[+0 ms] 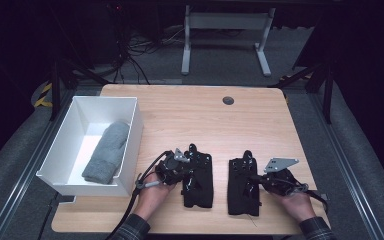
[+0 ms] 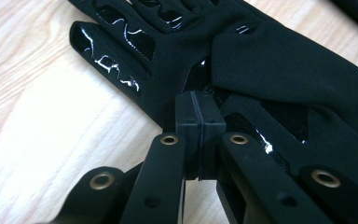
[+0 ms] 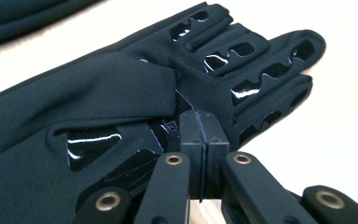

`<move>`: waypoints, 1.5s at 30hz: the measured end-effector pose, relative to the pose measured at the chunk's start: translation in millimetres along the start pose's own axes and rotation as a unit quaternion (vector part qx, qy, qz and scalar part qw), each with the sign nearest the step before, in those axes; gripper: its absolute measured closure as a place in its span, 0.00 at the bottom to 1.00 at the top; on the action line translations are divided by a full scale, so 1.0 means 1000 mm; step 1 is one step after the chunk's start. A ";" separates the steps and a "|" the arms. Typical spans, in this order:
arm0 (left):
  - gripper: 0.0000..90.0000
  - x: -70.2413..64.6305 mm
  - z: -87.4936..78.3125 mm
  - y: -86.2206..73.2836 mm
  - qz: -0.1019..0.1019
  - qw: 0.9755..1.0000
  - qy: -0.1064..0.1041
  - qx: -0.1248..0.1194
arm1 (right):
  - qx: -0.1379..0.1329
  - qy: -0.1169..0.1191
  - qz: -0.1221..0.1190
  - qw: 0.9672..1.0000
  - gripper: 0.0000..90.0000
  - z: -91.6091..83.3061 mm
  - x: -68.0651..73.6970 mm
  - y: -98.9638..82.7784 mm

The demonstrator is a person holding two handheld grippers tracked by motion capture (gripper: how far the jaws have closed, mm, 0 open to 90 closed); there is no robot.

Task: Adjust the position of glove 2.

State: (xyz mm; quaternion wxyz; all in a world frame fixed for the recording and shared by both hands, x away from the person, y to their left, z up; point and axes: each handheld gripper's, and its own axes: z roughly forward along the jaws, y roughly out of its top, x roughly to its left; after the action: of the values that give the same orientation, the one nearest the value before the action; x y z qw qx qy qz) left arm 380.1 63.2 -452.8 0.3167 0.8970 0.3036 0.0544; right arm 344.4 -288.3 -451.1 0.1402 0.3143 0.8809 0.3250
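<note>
Table (image 1: 190,120) has a white bin (image 1: 80,145) holding a grey sock (image 1: 107,152), off to the side of 2 black gloves. Left gripper (image 2: 199,116) has its jaws pinched closed on the left glove (image 2: 279,60) edge, and right gripper (image 3: 204,130) is closed on the right glove (image 3: 98,102).

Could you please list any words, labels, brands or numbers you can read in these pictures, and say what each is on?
None readable.
Small tag on the right black glove: too small and blurred to read.
Left black glove, white box, grey mitten: no text.
</note>
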 end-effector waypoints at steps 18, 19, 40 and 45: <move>0.84 -0.013 -0.002 0.011 0.000 0.999 -0.010 -0.039 | -0.019 0.000 -0.015 1.000 1.00 0.000 0.005 0.010; 0.83 -0.012 -0.003 0.010 -0.005 0.999 -0.006 -0.039 | -0.020 -0.001 -0.015 1.000 1.00 -0.002 0.005 0.009; 0.98 -0.007 0.010 0.004 -0.063 0.996 -0.034 -0.046 | 0.002 -0.005 -0.010 1.000 1.00 -0.010 0.002 -0.005; 0.98 -0.006 0.002 0.006 -0.078 0.993 -0.055 -0.071 | 0.005 0.001 -0.010 1.000 1.00 -0.009 0.002 -0.006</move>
State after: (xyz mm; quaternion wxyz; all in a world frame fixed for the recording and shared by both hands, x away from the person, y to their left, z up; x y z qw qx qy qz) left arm 379.1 55.4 -450.6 0.3989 0.8474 0.3503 0.0019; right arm 336.5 -294.8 -448.6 0.1412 0.3056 0.8858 0.3194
